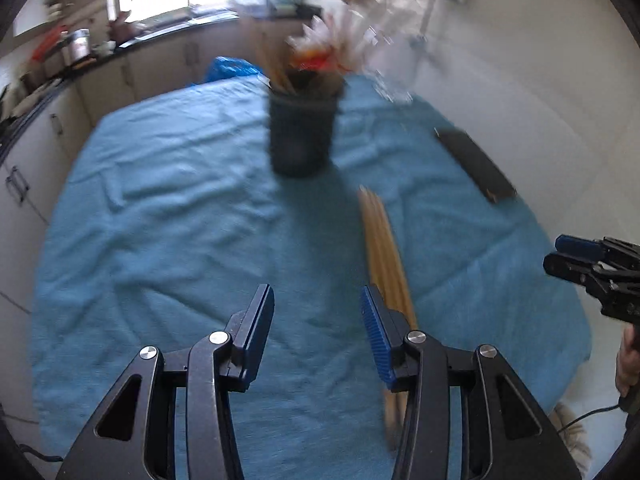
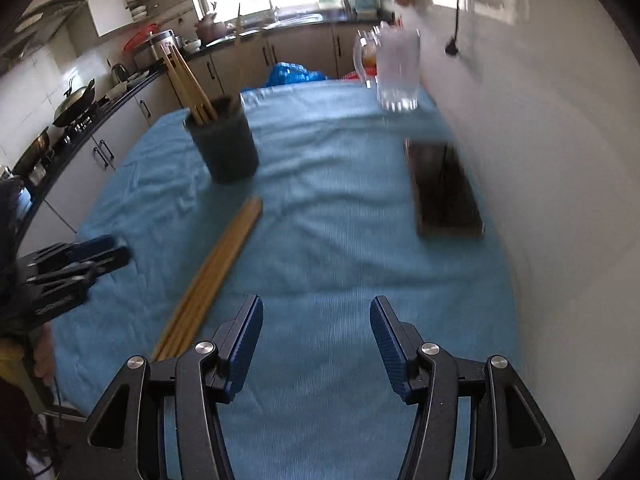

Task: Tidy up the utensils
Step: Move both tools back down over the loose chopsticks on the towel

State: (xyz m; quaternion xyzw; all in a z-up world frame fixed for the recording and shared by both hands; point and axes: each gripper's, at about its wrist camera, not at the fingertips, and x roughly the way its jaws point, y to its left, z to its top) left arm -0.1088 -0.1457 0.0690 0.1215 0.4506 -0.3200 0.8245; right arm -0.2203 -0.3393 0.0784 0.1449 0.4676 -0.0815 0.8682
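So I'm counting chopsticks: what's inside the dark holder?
Several wooden chopsticks stand in the dark holder, leaning toward one side. Their lower ends are hidden by its wall, and blur prevents an exact count. More lie on the blue cloth.

open cloth (image 2: pixel 340 240) between chopsticks (image 2: pixel 212 272) and dark tray (image 2: pixel 444 196)

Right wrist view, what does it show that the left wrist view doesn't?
Only the right wrist view shows the stove side of the kitchen with a wok, and a sharp clear glass at the far edge of the cloth.

Only the left wrist view shows the red and white things, blurred, sticking out of the dark cup.

Both show the blue cloth, the cup with chopsticks standing in it, the loose chopstick bundle lying on the cloth, the flat dark slab, and both tools, left tool and right tool, open and empty.
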